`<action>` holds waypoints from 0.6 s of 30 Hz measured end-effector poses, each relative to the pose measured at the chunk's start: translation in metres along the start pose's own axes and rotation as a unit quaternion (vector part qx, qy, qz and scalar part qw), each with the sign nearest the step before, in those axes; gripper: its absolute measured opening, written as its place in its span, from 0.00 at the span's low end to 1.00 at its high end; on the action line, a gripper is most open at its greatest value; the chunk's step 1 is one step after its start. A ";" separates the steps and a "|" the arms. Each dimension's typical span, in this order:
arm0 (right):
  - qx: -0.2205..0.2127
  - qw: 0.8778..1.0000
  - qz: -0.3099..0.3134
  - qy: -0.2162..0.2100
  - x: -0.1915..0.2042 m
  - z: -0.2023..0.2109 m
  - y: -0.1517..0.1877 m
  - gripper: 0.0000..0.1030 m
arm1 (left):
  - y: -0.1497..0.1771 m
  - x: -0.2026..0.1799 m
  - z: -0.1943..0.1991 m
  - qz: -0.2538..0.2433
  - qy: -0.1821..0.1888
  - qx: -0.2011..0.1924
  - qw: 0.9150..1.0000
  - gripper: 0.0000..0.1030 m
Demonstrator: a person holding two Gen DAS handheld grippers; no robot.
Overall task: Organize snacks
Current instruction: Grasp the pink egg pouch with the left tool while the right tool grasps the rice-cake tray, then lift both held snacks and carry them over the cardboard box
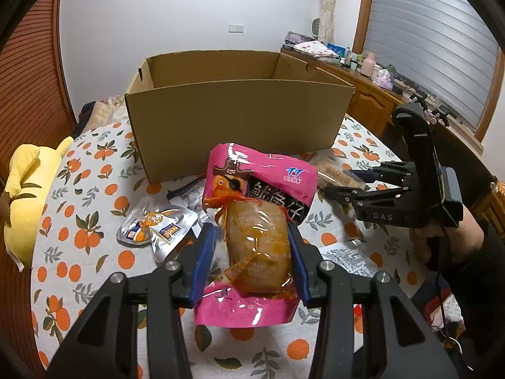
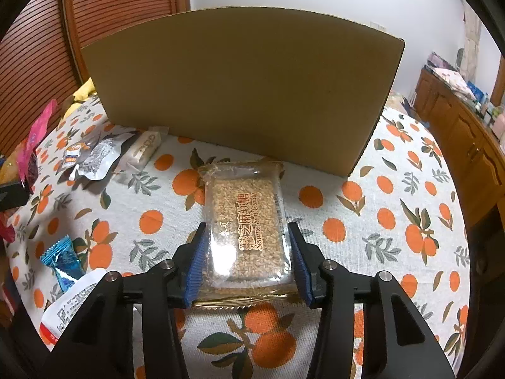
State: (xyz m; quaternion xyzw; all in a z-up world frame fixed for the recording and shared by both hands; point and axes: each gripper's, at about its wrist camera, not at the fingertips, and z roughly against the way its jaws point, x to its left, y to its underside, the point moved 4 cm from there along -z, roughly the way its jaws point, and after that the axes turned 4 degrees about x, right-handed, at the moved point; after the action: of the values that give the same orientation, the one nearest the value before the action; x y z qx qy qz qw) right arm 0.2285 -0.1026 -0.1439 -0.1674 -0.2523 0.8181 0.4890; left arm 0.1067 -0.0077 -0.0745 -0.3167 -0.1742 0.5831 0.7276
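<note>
Lengthwise toward the cardboard box (image 2: 240,88) lies the sesame candy bar (image 2: 247,227), right gripper (image 2: 247,237) fingers flanking it; contact unclear.

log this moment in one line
left gripper: shut on pink snack pouch | right gripper: around sesame candy pack | cardboard box: open

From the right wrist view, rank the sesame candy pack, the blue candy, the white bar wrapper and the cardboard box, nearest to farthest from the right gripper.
1. Sesame candy pack: between the fingers of the right gripper.
2. Blue candy: low on the left, on the cloth.
3. White bar wrapper: farther up on the left, by the box's foot.
4. Cardboard box: straight ahead, behind the pack.
</note>
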 end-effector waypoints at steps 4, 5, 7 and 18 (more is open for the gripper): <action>-0.002 1.000 0.001 -0.006 0.003 0.004 0.003 0.46 | -0.001 -0.001 0.003 -0.001 0.001 -0.004 1.000 0.42; -0.003 1.000 0.002 -0.008 0.005 0.006 0.005 0.46 | -0.002 -0.001 0.003 -0.001 0.001 -0.005 1.000 0.42; -0.007 1.000 0.003 -0.008 0.006 0.011 0.007 0.45 | -0.003 -0.002 0.004 -0.001 0.001 -0.007 1.000 0.42; -0.046 0.999 -0.001 -0.011 0.009 0.049 0.006 0.46 | -0.015 -0.002 0.015 -0.001 0.000 -0.023 1.000 0.42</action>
State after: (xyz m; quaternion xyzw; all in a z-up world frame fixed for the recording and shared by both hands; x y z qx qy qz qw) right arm 0.1945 -0.1087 -0.1078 -0.1811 -0.2953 0.8070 0.4784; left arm 0.1081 -0.0074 -0.0538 -0.3331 -0.1873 0.5783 0.7208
